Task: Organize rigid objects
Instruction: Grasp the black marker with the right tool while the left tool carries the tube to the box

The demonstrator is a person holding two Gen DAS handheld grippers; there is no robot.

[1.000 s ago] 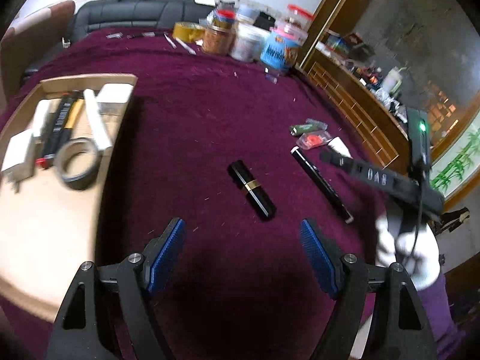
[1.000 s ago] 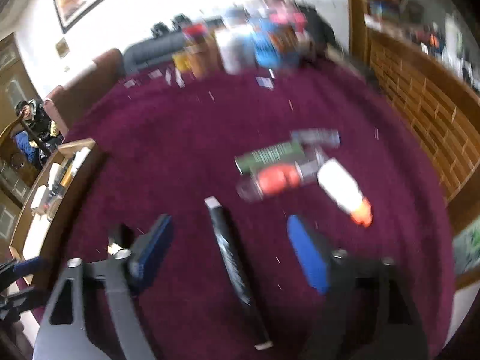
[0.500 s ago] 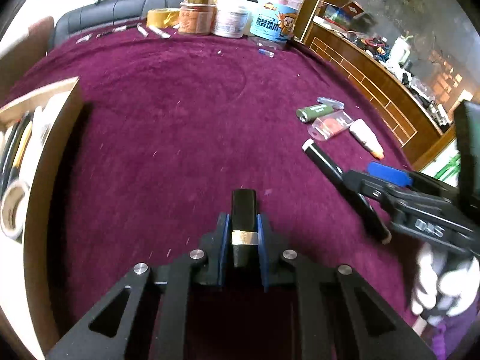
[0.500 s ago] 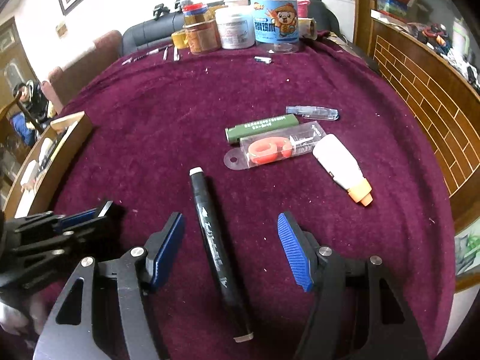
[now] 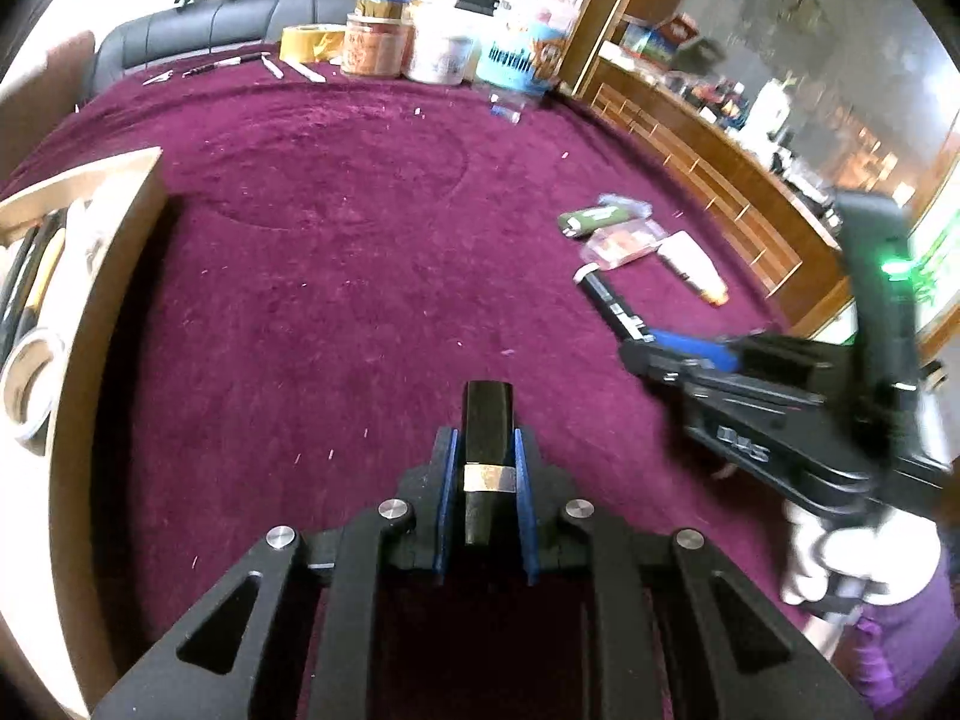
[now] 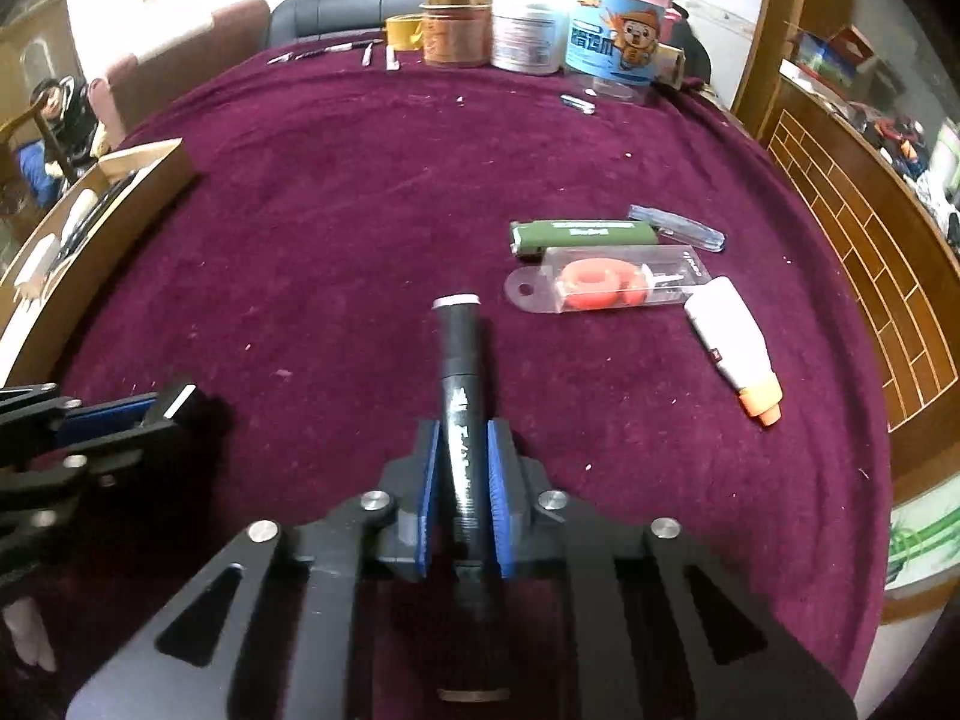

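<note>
My left gripper is shut on a black lipstick tube with a gold band, just above the maroon cloth. My right gripper is shut on a long black marker whose white-tipped end points away. In the left wrist view the right gripper shows at the right, holding the marker. On the cloth to the right lie a green lighter, a clear pack with an orange ring, a white tube with an orange cap and a clear pen cap.
A wooden tray at the left holds pens, a white box and a tape roll. Jars and tubs stand along the far edge with a yellow tape roll. A wooden cabinet borders the right.
My right gripper has shut on the black marker. My left gripper, shut on the lipstick half a second ago, has lifted it slightly.
</note>
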